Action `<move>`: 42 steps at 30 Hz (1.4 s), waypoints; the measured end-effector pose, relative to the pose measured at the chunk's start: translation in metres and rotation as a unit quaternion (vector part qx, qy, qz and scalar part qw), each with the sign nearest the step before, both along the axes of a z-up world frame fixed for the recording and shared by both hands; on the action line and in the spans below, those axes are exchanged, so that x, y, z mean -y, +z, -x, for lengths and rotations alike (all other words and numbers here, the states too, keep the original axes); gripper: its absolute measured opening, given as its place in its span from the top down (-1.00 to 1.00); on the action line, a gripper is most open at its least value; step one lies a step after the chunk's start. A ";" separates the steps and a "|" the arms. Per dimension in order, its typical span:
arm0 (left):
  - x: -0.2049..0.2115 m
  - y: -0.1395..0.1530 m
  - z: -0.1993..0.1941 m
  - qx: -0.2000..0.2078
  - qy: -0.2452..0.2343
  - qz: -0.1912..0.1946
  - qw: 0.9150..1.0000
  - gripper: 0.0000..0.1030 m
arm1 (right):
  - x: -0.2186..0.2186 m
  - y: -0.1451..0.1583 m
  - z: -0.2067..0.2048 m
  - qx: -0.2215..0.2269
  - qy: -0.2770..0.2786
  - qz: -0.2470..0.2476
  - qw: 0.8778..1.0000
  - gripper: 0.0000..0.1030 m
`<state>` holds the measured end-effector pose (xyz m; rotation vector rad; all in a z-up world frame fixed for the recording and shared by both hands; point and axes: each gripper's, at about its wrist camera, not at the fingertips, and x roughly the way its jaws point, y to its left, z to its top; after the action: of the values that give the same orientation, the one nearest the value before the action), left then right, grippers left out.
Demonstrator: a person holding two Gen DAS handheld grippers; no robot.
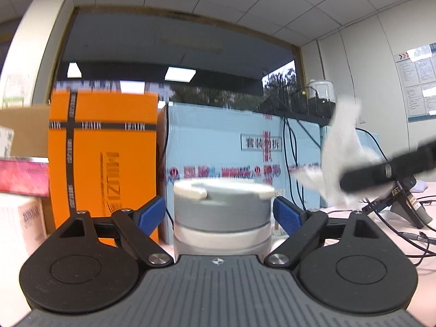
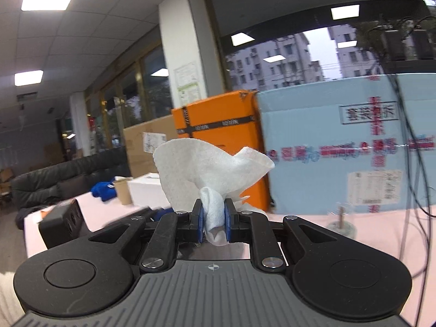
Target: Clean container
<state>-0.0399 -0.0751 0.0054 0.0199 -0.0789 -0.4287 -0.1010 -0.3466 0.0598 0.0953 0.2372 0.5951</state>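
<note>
A grey and white container (image 1: 222, 212) with a white lid stands upright between the blue pads of my left gripper (image 1: 220, 215), which is shut on its sides. My right gripper (image 2: 214, 224) is shut on a crumpled white cloth (image 2: 207, 169) that fans upward from the jaws. In the left wrist view the same cloth (image 1: 343, 152) and a black finger of the right gripper (image 1: 387, 170) hang at the right, above and apart from the container.
An orange box (image 1: 103, 163) and a light blue box (image 1: 231, 147) stand behind on the pink table (image 1: 387, 242). Black cables (image 1: 408, 234) trail at the right. A black device (image 2: 62, 224), a brown cup (image 2: 123, 192) and a white box (image 2: 148, 190) sit at the left.
</note>
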 end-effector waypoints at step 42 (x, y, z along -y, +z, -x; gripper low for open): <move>-0.062 0.003 0.011 0.112 0.198 0.123 0.966 -1.00 | -0.021 -0.022 -0.026 0.178 -0.183 0.092 0.962 -1.00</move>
<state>-0.0508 -0.0127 0.0083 -0.1600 -0.3447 -0.0123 -0.0755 -0.3254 0.0379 -0.1469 -0.0758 0.2114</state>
